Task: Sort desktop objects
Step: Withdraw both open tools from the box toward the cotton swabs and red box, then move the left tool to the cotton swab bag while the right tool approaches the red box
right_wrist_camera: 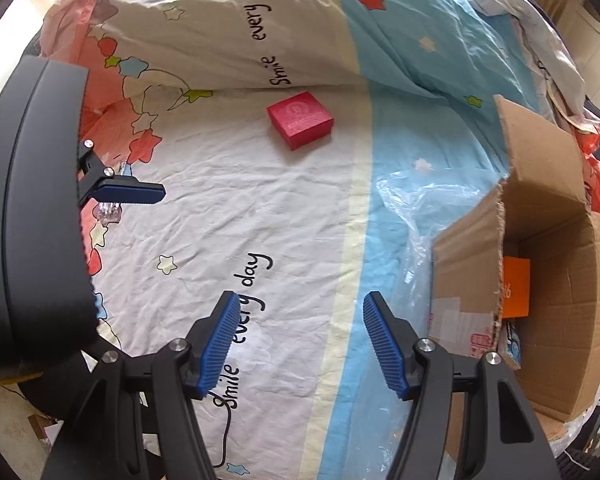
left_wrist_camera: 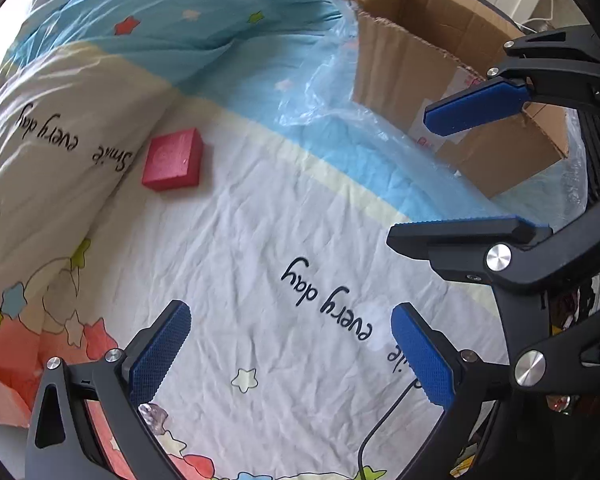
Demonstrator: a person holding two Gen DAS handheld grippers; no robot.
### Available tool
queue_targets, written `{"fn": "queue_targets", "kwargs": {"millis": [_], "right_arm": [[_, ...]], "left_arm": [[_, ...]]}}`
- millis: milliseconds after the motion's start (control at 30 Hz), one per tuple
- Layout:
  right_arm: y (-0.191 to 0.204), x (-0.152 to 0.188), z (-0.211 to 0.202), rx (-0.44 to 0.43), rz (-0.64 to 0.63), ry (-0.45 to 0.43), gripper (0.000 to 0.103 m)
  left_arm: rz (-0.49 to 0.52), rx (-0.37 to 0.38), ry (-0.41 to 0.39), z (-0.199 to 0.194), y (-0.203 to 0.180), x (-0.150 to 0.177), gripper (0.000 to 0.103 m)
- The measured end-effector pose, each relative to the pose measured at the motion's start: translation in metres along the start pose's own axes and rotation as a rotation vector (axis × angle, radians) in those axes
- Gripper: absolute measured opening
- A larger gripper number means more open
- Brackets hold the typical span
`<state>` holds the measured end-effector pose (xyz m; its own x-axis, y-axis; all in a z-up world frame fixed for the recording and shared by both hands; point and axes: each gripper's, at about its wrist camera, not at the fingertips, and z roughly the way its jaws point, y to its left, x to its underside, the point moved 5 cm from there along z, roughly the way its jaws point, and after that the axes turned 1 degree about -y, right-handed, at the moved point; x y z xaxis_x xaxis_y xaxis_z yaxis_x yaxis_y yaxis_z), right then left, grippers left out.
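Note:
A small red box (left_wrist_camera: 173, 159) lies on the printed bedsheet, well ahead and left of my left gripper (left_wrist_camera: 290, 354), which is open and empty. It shows in the right wrist view (right_wrist_camera: 300, 120) too, far ahead of my right gripper (right_wrist_camera: 298, 344), also open and empty. An open cardboard box (right_wrist_camera: 540, 276) stands at the right and holds an orange item (right_wrist_camera: 516, 288); the left wrist view shows it (left_wrist_camera: 428, 68) at the upper right. A small clear faceted object (left_wrist_camera: 153, 416) lies by my left finger. My right gripper (left_wrist_camera: 452, 172) appears at the right of the left view.
Crumpled clear plastic film (right_wrist_camera: 416, 208) lies between the sheet's blue band and the cardboard box. A folded quilt (right_wrist_camera: 220, 24) rises behind the red box. A thin black cable (left_wrist_camera: 384, 420) runs over the sheet near me. The left gripper's body (right_wrist_camera: 36, 208) fills the right view's left side.

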<state>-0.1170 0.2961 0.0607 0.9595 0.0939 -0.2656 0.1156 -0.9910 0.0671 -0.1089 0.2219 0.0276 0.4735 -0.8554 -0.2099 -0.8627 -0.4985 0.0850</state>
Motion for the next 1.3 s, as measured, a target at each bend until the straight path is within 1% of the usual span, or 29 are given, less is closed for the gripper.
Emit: {"fn": "queue_targets", "kwargs": {"millis": [433,667,800,933,1000,1167,1233,1300], "right_arm": [[0.094,-0.017,0.047,-0.034,-0.17,0.055,0.06],[0.133,-0.031,0.061,-0.039,-0.237,0.066,0.06],[0.149,-0.04,0.07,-0.04,-0.254,0.07,0.06],[0.162,-0.051,0.078,-0.04,-0.271,0.07,0.06],[0.164,-0.058,0.083,-0.021,-0.279,0.061,0.06],[0.155,-0.078,0.098,0.029,-0.271,0.058,0.061],[0.148,-0.088,0.104,0.053,-0.267,0.055,0.063],[0.139,-0.099,0.108,0.069,-0.254,0.043,0.076]], "left_arm": [[-0.214,-0.008,0.056,0.02,0.055,0.086,0.103],[-0.302,-0.02,0.064,0.021,0.083,0.123,0.103],[-0.346,-0.037,0.072,0.023,0.1,0.14,0.103],[-0.386,-0.052,0.08,0.028,0.118,0.153,0.103],[-0.404,-0.065,0.088,0.031,0.127,0.158,0.102],[-0.479,-0.101,0.101,0.042,0.157,0.167,0.103],[-0.522,-0.103,0.097,0.045,0.17,0.168,0.103],[-0.556,-0.111,0.096,0.05,0.18,0.169,0.103]]}}
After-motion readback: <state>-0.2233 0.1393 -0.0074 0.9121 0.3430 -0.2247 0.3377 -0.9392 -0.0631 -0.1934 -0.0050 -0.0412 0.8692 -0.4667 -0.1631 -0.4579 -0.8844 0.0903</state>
